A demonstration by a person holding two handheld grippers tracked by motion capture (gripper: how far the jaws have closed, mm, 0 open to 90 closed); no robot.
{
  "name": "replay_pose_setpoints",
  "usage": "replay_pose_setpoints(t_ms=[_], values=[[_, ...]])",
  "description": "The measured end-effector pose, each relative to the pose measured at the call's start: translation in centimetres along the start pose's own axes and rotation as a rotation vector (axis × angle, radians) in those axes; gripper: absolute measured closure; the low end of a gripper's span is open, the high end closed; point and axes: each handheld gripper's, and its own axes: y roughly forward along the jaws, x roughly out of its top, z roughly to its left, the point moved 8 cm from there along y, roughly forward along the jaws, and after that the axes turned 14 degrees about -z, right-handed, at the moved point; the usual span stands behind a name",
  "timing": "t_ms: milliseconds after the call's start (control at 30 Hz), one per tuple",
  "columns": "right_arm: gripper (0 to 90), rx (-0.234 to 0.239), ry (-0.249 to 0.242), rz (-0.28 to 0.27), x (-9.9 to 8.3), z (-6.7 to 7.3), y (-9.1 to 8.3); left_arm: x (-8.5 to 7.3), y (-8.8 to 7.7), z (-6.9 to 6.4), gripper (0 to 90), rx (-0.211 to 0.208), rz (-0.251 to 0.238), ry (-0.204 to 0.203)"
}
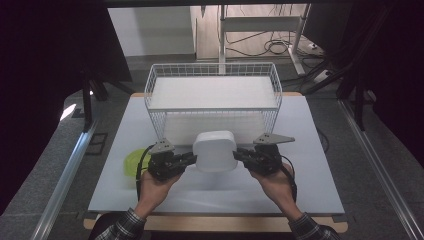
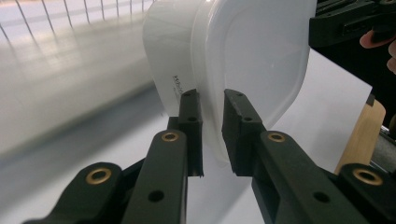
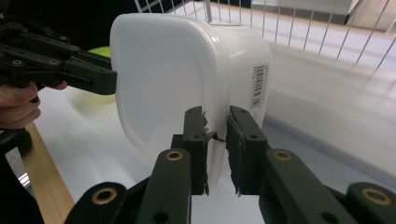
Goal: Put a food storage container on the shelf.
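Two forearms in plaid sleeves come in from the bottom of the high view, each hand holding a black two-jaw gripper. L gripper (image 1: pixel 186 158) and R gripper (image 1: pixel 242 155) face each other across a white plastic container (image 1: pixel 215 150), w/ its lid on.

Both are clenched on the container's lid rim, on opposite sides. In the left gripper view the jaws pinch the thin rim edge (image 2: pixel 212 116); in the right gripper view the jaws do the same, just beside a barcode label (image 3: pixel 258 86) on the container's side wall.

Container sits roughly mid-table, above the white tabletop (image 1: pixel 310 165). It looks lifted clear of the surface, though the gap under it is hard to confirm. Directly behind it, very near, stands a white wire basket (image 1: pixel 150 82), which looks empty inside.

A yellow-green round item (image 1: pixel 131 161) lies on the table to the L, partly hidden behind the L gripper; can't tell what it is.

Progress, as a judgement: the two-handed grasp is done and the lift seems begun. Prob. left to do: raise it over the basket's front wall, set it inside, then release both grips.
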Motion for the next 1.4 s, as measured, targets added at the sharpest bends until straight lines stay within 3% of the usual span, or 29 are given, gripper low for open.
replay_pose_setpoints(t_ms=[967,1133,1400], values=[[78.4,0.018,-0.057,-0.134,11.8,0.1,0.6,12.1,-1.8,1.4,78.8,0.038,-0.106,0.087],[78.4,0.018,-0.055,-0.151,14.1,-0.4,1.4,14.1,-1.6,2.2,78.8,0.04,-0.118,0.083],[78.2,0.001,-0.036,-0.156,16.0,-1.9,2.6,16.3,-0.3,3.6,78.8,0.035,-0.125,0.046]])
